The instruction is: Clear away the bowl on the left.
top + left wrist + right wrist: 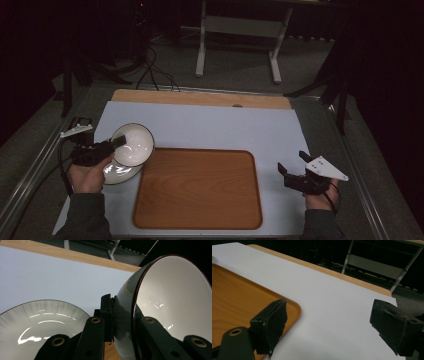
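Left hand-held gripper: at the left edge of the counter, in the person's left hand. Its jaws are clamped on the rim of a bowl, one jaw inside and one outside the wall, as the left gripper view shows.
Bowl: white inside, dark rim, tipped up on its side with the opening facing the high camera. It is lifted above the plate, at the tray's far left corner.
Plate: pale and glossy with a dark rim, flat on the sheet, just beneath the bowl and beside the tray's left edge.
Right hand-held gripper: at the right side of the counter, in the person's right hand. Its jaws stand wide apart with nothing between them, above bare sheet, just right of the tray.
Tray: brown wood, rounded corners, nothing on it, lying mid-counter between the two hand-held grippers.
Counter: wooden top, mostly covered by a white sheet; a strip of wood shows along the far edge.
Room: dim, with grey floor. A white metal stand is beyond the counter, and dark cables lie on the floor at far left.
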Demonstrator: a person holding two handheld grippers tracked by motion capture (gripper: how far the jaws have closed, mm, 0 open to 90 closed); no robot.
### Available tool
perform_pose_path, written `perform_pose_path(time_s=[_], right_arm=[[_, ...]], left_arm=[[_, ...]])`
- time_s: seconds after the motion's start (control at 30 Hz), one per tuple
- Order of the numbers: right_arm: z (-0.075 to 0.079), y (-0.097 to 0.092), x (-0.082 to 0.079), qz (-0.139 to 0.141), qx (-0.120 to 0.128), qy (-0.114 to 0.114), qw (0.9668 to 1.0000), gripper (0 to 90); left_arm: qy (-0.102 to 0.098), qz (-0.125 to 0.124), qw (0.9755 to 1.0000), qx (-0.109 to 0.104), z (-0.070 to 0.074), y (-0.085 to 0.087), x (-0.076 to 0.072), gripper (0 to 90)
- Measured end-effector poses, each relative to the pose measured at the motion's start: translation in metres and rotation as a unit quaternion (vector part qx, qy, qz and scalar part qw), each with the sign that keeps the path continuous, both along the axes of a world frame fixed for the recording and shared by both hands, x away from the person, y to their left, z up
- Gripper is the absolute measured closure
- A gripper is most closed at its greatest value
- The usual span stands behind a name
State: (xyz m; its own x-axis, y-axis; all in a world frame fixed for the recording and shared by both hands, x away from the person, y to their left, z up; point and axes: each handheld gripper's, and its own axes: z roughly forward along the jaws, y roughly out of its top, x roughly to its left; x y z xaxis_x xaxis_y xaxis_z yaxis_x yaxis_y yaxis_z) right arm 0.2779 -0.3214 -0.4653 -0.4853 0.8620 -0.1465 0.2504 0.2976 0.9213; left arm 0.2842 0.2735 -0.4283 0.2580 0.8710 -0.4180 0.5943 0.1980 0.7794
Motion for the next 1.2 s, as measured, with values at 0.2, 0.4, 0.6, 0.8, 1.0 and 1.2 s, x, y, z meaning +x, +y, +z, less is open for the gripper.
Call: perform_pose_path(time_s=[0.2, 0.4, 0.6, 0.8, 1.0, 1.2], right_arm=[[0.0, 0.0, 0.0, 0.0, 0.001, 0.0, 1.0, 13.8], [0.0, 0.0, 0.0, 0.002, 0.001, 0.001, 1.0, 13.9], [0.0, 0.0, 0.0, 0.003, 0.0, 0.002, 1.0, 13.9], [0.0, 0.0, 0.0, 0.002, 0.001, 0.001, 1.0, 13.9], [0.0, 0.0, 0.0, 0.003, 0.001, 0.001, 1.0, 13.9], [0.0, 0.0, 0.0, 0.003, 0.001, 0.001, 1.0, 13.9]], left_arm=[[-0.002, -0.01, 0.9999, 0.002, 0.002, -0.007, 0.0, 81.6], [0.0, -0.018, 0.9998, 0.006, 0.002, -0.014, 0.001, 81.5], [0.001, -0.03, 0.9995, 0.011, 0.003, -0.021, 0.001, 81.5], [0.001, -0.041, 0.999, 0.017, 0.004, -0.029, 0.002, 81.5], [0.004, -0.052, 0.9984, 0.024, 0.004, -0.037, 0.002, 81.4], [0.003, -0.063, 0.9975, 0.031, 0.005, -0.045, 0.002, 81.4]])
